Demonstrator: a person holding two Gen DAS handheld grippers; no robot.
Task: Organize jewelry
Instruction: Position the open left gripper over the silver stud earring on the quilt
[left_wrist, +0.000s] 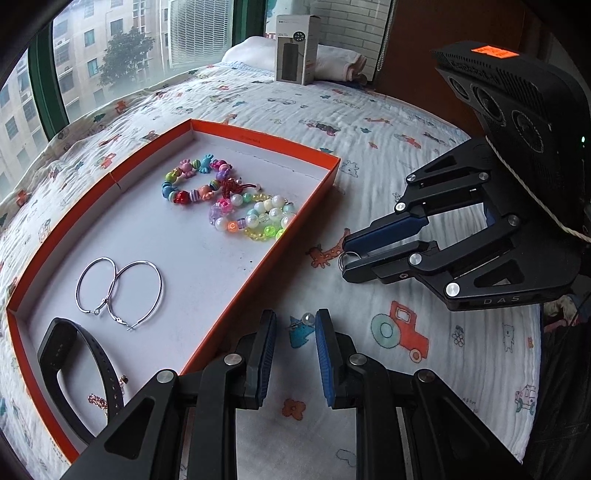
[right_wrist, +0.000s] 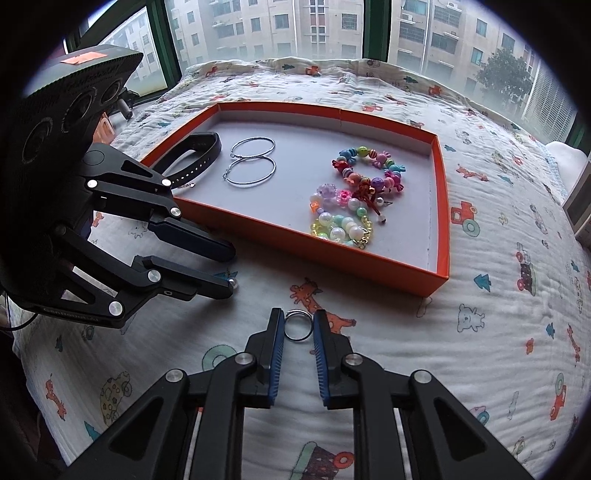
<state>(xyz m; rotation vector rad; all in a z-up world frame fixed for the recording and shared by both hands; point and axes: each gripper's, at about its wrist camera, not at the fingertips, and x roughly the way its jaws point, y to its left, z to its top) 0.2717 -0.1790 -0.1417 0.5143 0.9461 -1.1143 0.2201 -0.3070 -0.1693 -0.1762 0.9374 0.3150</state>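
Note:
An orange tray (left_wrist: 280, 245) (right_wrist: 441, 206) lies on the patterned blanket. It holds bead bracelets (left_wrist: 229, 199) (right_wrist: 354, 199), two silver hoop earrings (left_wrist: 120, 290) (right_wrist: 251, 162) and a black band (left_wrist: 79, 369) (right_wrist: 199, 153). My left gripper (left_wrist: 295, 323) (right_wrist: 233, 267) is open around a pearl stud earring (left_wrist: 307, 318) (right_wrist: 233, 283) that lies on the blanket beside the tray. My right gripper (right_wrist: 298, 323) (left_wrist: 343, 253) is open around a silver ring (right_wrist: 298, 325) (left_wrist: 346, 257) that lies on the blanket; the jaws stand close on both sides of it.
A small pink chain piece (left_wrist: 98, 400) lies by the black band. A grey box (left_wrist: 297, 50) and folded white towels (left_wrist: 340, 61) stand at the far end of the blanket. Windows run along the bed's side.

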